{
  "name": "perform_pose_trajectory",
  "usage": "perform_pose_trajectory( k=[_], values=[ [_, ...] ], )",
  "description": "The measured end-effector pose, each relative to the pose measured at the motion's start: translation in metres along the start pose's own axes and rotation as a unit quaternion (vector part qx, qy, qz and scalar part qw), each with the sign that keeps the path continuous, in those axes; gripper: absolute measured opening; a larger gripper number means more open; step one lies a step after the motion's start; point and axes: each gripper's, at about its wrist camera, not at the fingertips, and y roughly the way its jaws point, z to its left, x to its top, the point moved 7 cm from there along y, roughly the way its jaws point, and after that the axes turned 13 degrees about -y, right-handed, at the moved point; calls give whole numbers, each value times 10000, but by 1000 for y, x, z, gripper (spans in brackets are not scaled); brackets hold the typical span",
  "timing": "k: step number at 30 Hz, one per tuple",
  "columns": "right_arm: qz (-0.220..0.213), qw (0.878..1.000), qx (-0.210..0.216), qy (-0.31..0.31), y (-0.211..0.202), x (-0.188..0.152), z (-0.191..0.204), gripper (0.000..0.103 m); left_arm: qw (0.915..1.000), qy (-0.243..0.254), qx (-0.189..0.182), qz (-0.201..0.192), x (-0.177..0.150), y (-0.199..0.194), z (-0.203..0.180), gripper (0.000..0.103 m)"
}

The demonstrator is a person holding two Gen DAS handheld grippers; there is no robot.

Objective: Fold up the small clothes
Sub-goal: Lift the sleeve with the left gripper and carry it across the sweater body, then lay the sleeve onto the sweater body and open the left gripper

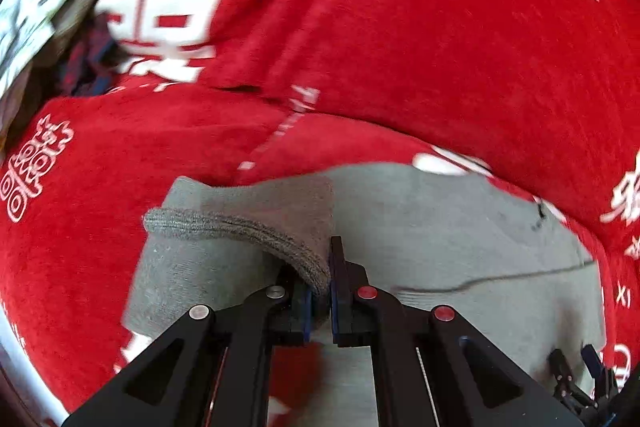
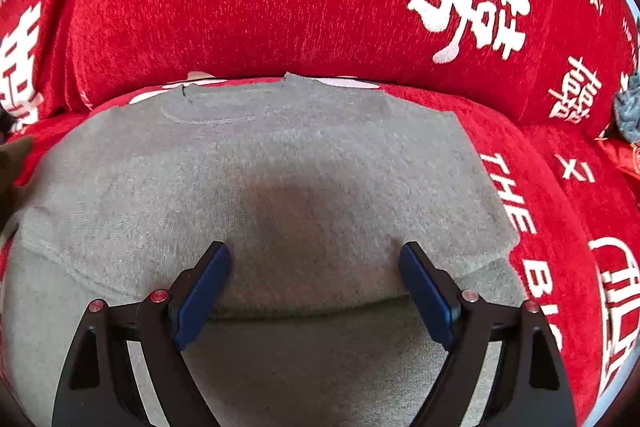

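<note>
One pinched sleeve cuff (image 1: 240, 231), left view only

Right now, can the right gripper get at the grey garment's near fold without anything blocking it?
Probably yes. The right gripper is open just above the grey garment, with nothing between them; the left gripper pinches a ribbed edge off to the side.

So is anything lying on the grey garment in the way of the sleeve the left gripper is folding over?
Nothing visible. The left gripper is shut on the sleeve cuff, and the grey garment ahead is bare; the right gripper stands open over it.
</note>
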Motion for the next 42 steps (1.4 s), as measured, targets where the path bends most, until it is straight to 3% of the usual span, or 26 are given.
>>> perform_pose_trajectory(
  k=[10, 22, 42],
  values=[
    [-127, 9998, 93, -132, -11, -8, -18, 89, 9975, 693, 83, 98, -31, 8, -93, 8],
    [-10, 9997, 235, -88, -13, -31, -44, 89, 9911, 1312, 0, 209, -77, 6, -174, 8],
    [-226, 9988, 442, -12, -21, -39, -47, 89, 9760, 2151, -237, 259, -127, -13, -252, 7]
  ],
)
